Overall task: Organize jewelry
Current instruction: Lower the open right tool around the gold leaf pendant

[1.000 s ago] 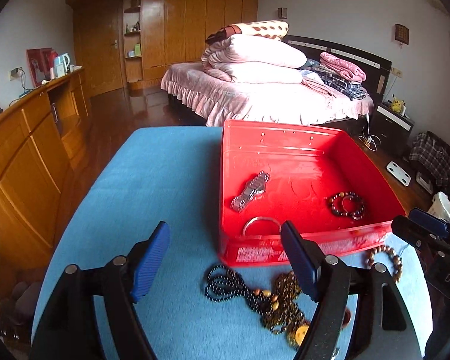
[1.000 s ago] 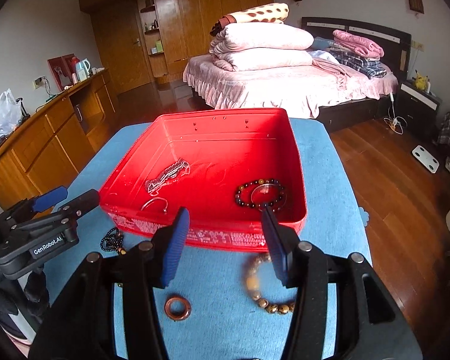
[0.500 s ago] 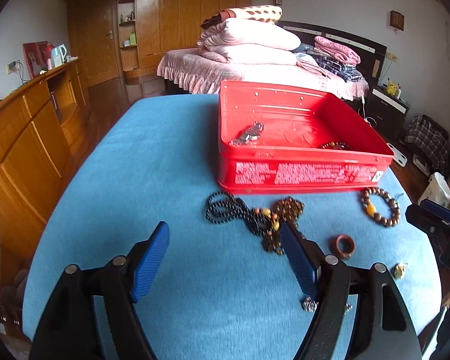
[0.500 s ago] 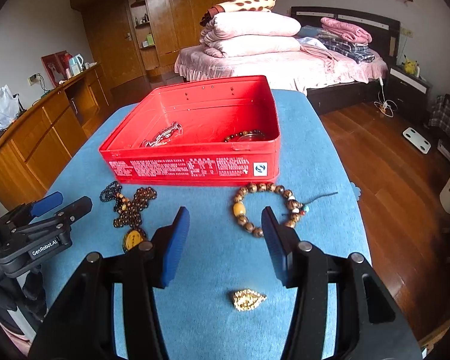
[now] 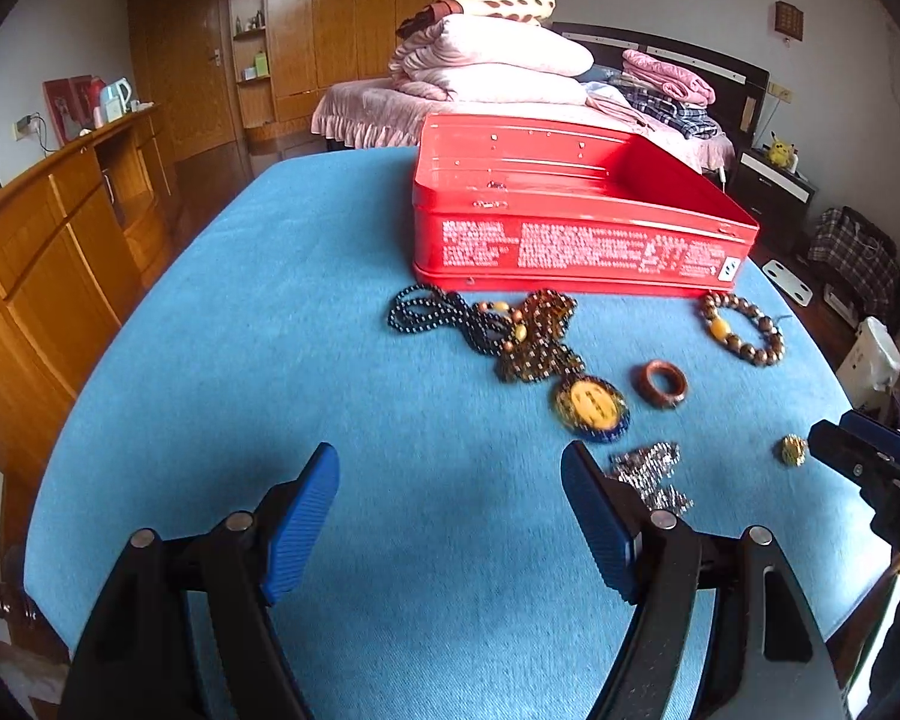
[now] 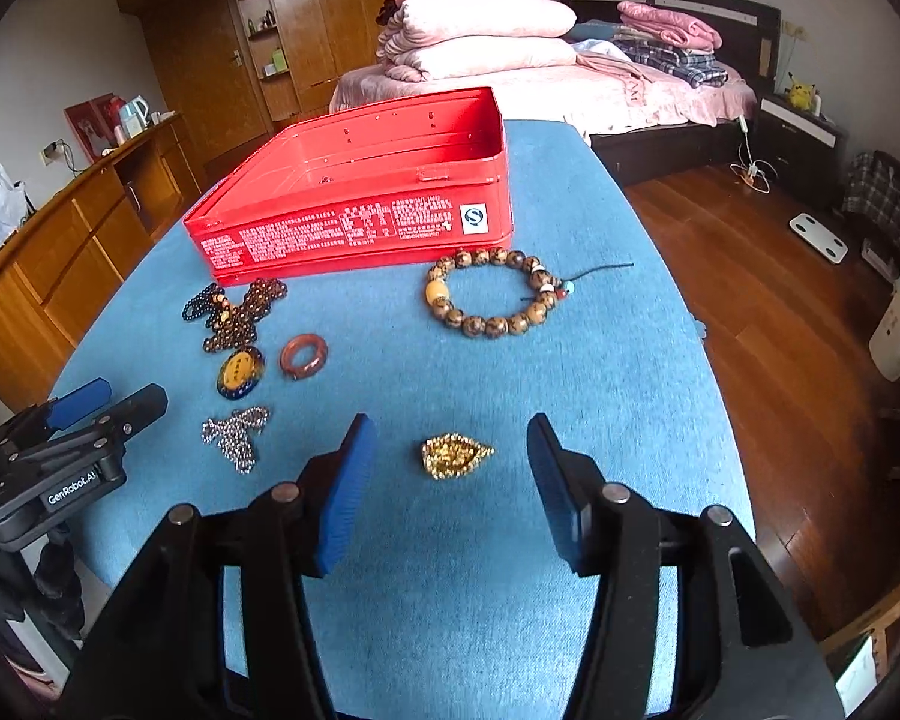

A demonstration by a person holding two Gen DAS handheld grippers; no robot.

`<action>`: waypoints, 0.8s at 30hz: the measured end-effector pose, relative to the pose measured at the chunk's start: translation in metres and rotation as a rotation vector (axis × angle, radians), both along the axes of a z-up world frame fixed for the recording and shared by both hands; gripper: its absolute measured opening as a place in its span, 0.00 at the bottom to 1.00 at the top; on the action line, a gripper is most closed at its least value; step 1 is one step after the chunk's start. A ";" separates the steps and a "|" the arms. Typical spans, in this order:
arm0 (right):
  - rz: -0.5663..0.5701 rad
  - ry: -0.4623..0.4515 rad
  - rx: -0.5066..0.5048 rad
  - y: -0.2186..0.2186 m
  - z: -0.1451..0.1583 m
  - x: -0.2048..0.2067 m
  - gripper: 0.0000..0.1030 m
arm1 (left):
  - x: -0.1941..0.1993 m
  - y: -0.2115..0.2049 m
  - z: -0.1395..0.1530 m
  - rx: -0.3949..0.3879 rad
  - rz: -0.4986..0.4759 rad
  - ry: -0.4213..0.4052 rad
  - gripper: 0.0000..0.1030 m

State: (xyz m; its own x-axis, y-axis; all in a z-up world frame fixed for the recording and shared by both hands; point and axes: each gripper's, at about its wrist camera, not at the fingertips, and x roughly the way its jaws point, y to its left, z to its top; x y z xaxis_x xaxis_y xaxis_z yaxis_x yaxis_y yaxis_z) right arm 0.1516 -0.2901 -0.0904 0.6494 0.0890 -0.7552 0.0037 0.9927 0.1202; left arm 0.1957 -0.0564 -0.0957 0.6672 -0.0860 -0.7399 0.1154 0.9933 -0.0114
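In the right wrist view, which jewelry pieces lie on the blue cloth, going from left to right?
Silver chain → oval pendant → brown ring → gold ornament → wooden bead bracelet.

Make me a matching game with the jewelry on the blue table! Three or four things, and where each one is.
Things:
1 gold charm
2 brown ring
3 silver chain
4 wooden bead bracelet

Places:
A next to the yellow pendant
B between the right gripper's open jaws
C nearest the left gripper
D by the red tin's white logo

Pairs: 1-B, 2-A, 3-C, 4-D
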 end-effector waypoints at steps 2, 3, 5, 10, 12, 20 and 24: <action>0.003 0.001 -0.001 0.000 -0.004 -0.004 0.50 | -0.006 -0.002 -0.004 -0.001 0.000 0.003 0.73; 0.004 0.003 -0.002 0.000 -0.006 -0.005 0.50 | -0.008 -0.003 -0.005 -0.001 0.000 0.006 0.73; 0.007 0.012 0.000 -0.001 -0.010 -0.005 0.50 | -0.010 -0.005 -0.007 -0.002 -0.001 0.010 0.73; 0.016 0.023 0.011 0.000 -0.017 -0.005 0.47 | -0.013 -0.007 -0.010 -0.003 0.005 0.009 0.73; 0.016 0.021 0.004 0.000 -0.018 -0.004 0.45 | -0.014 -0.008 -0.011 0.000 0.009 0.004 0.73; 0.017 0.011 -0.018 0.002 -0.021 0.002 0.39 | -0.013 -0.014 -0.016 -0.004 0.001 0.019 0.73; 0.019 0.002 -0.054 0.005 -0.023 0.002 0.33 | -0.014 -0.016 -0.017 -0.003 -0.005 0.021 0.73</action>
